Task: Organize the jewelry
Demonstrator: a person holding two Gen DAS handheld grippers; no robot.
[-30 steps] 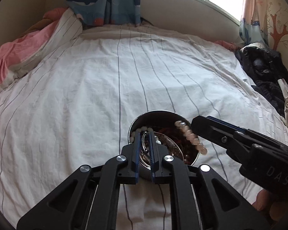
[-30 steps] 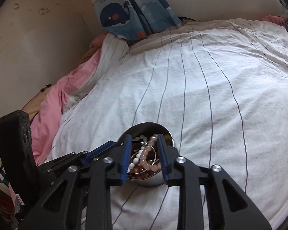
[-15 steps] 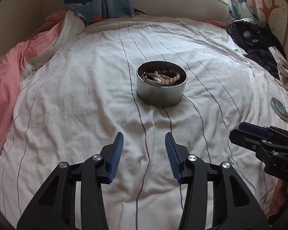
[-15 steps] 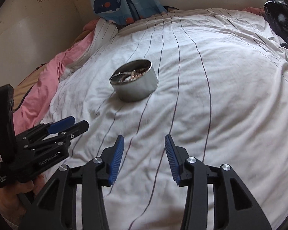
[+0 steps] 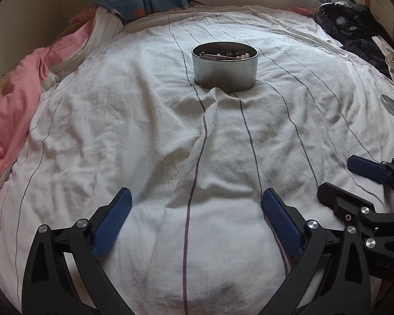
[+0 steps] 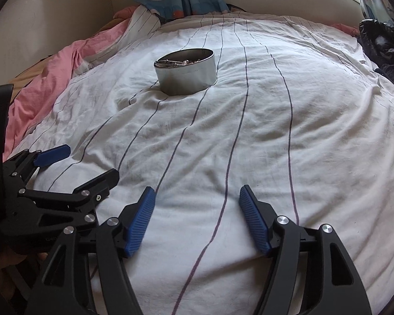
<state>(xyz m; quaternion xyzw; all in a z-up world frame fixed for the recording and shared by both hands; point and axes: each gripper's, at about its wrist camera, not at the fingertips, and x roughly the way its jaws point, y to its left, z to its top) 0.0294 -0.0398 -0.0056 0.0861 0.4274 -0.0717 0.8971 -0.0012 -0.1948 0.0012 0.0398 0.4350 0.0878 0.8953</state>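
one tin (image 5: 224, 65) of jewelry (image 5: 233, 56), two grippers opening, nothing between fingers (image 5: 113, 223).

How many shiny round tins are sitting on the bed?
1. The tin stands in the middle of the striped sheet, with beads inside. A flat round thing lies at the right edge; more may be hidden.
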